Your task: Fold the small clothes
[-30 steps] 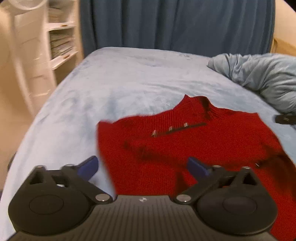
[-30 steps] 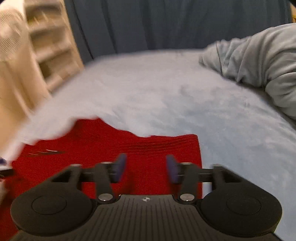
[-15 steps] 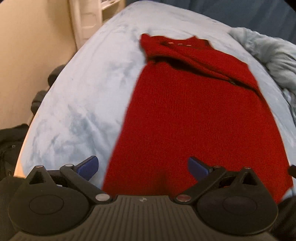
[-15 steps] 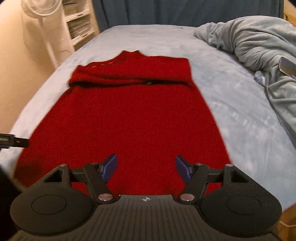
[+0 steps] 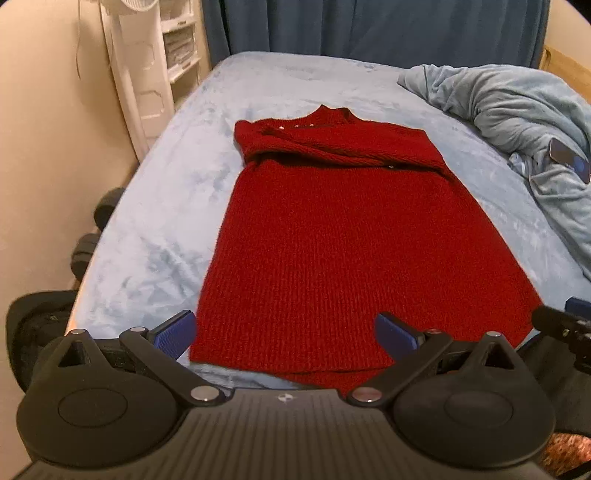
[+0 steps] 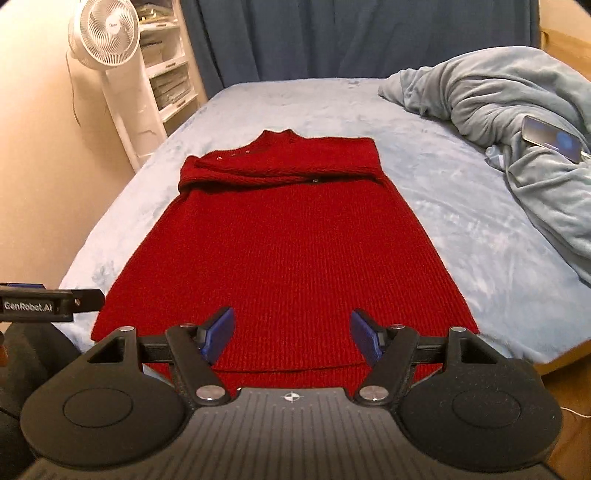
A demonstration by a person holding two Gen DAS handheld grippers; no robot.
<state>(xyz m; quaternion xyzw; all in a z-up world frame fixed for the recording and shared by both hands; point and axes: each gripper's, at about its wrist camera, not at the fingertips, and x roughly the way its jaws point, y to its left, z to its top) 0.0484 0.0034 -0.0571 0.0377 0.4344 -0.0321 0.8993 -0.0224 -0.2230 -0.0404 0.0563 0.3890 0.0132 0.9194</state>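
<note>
A red knit sweater (image 5: 332, 236) lies flat on the light blue bed (image 5: 159, 221), collar at the far end, both sleeves folded across the chest. It also shows in the right wrist view (image 6: 288, 251). My left gripper (image 5: 284, 332) is open and empty, above the sweater's near hem toward its left corner. My right gripper (image 6: 291, 330) is open and empty, above the middle of the near hem. The left gripper's tip (image 6: 51, 301) shows at the left edge of the right wrist view; the right gripper's tip (image 5: 561, 325) shows at the right edge of the left wrist view.
A crumpled grey-blue blanket (image 6: 498, 110) lies on the bed's right side with a phone (image 6: 552, 138) on it. A white standing fan (image 6: 105, 37) and white shelves (image 6: 166, 74) stand at the left by the wall. Blue curtains (image 5: 369, 29) hang behind.
Both grippers have pulled back from the sweater's collar end to its near hem. The sleeves now lie folded across the chest and the whole sweater is in view.
</note>
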